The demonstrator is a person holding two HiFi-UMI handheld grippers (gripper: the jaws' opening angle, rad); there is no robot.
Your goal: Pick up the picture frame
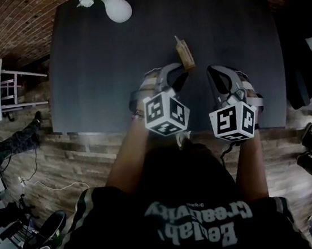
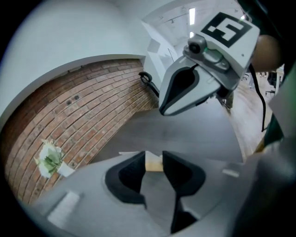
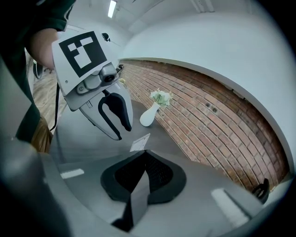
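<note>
A small wooden picture frame [image 1: 185,53] stands upright on the dark table [image 1: 98,72], a little past my two grippers. My left gripper [image 1: 176,75] sits just short of it with its jaws apart. In the left gripper view the frame's tan edge [image 2: 155,165] shows in the gap between the tips of the left gripper [image 2: 154,154], and I see no pad pressing on it. My right gripper [image 1: 219,79] hangs to the right of the frame, and in the right gripper view the tips of this gripper [image 3: 144,152] meet with nothing between them. There the frame [image 3: 140,142] shows its pale face.
A white vase [image 1: 117,7] with flowers stands at the table's far edge, seen as the vase [image 3: 149,115] in the right gripper view. A brick wall [image 3: 208,115] runs behind the table. The near table edge [image 1: 89,133] lies just under my hands. Chairs and cables sit on the wooden floor around.
</note>
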